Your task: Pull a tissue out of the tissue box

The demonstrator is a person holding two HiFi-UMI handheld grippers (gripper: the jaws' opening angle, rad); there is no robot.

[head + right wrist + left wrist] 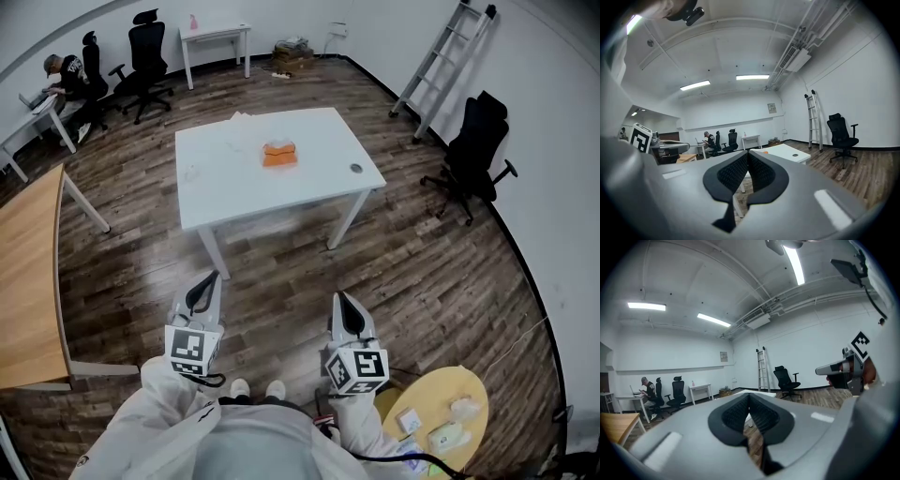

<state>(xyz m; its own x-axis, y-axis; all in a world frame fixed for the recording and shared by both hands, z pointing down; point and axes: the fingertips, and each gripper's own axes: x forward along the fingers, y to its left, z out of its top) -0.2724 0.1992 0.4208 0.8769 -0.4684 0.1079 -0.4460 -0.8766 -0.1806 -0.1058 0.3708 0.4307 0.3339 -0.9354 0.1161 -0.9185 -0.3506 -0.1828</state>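
Observation:
An orange tissue box (279,154) with a white tissue sticking up sits near the middle of a white table (225,187). Both grippers hang over the wooden floor, well short of the table's near edge. My left gripper (215,276) is shut with nothing in it; its dark pads meet at the tip (749,395). My right gripper (338,296) is also shut and empty (748,153). In the right gripper view the table (787,152) lies ahead, and a sliver of the orange box (765,152) shows just past the jaws. Each gripper view catches the other gripper at its side.
A small round object (355,169) lies on the table's right edge. A wooden desk (28,281) stands at the left and a round yellow table (441,422) at the lower right. A black chair (478,150) and a ladder (441,66) are at the right, a seated person (66,80) far back left.

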